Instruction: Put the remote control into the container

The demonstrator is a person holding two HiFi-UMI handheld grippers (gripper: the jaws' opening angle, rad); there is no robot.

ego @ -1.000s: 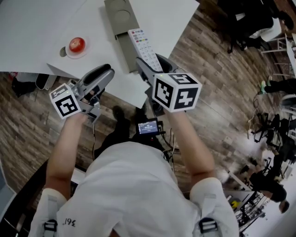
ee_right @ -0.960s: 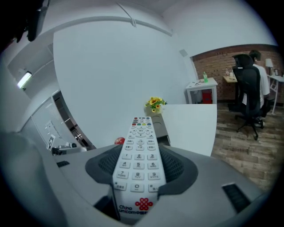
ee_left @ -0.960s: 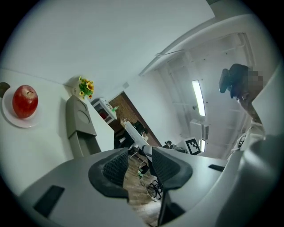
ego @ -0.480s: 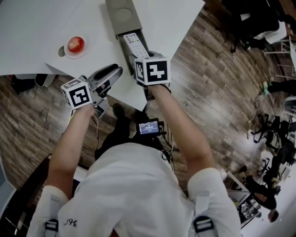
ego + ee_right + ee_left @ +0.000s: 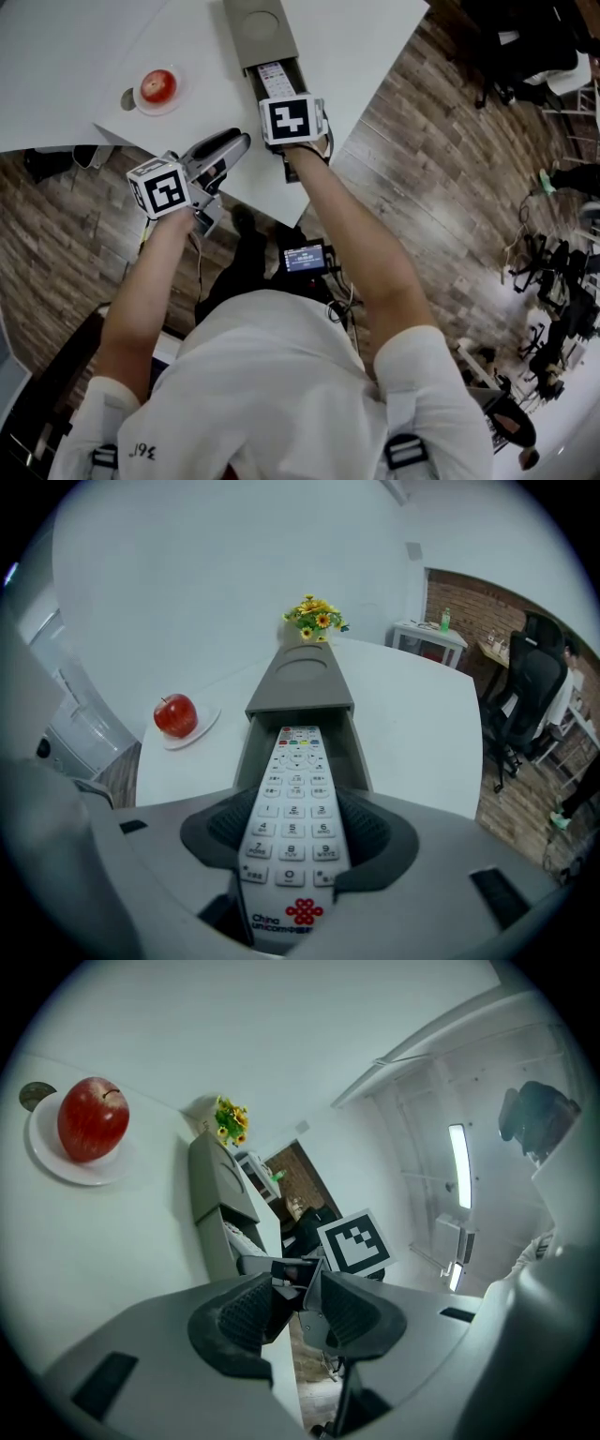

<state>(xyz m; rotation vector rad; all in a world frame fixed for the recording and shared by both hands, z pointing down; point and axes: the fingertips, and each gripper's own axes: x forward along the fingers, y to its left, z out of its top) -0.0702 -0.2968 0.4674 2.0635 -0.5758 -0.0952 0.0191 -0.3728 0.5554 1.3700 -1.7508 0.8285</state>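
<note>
Nearly done, I judge — the right tongs (image 5: 298, 832), clamped on the remote control (image 5: 292, 789), hold its nose inside the container (image 5: 302, 677); lowering and release are left. The left tongs (image 5: 298, 1309) — barely parted, empty — wait near the container.

On the table (image 5: 56, 56), the container (image 5: 262, 28) is laid from near to far, the remote control (image 5: 295, 780) is reached into its near end, the apple (image 5: 157, 85) is set on a plate (image 5: 172, 103) to the left, and flowers (image 5: 314, 614) are placed just beyond.
</note>
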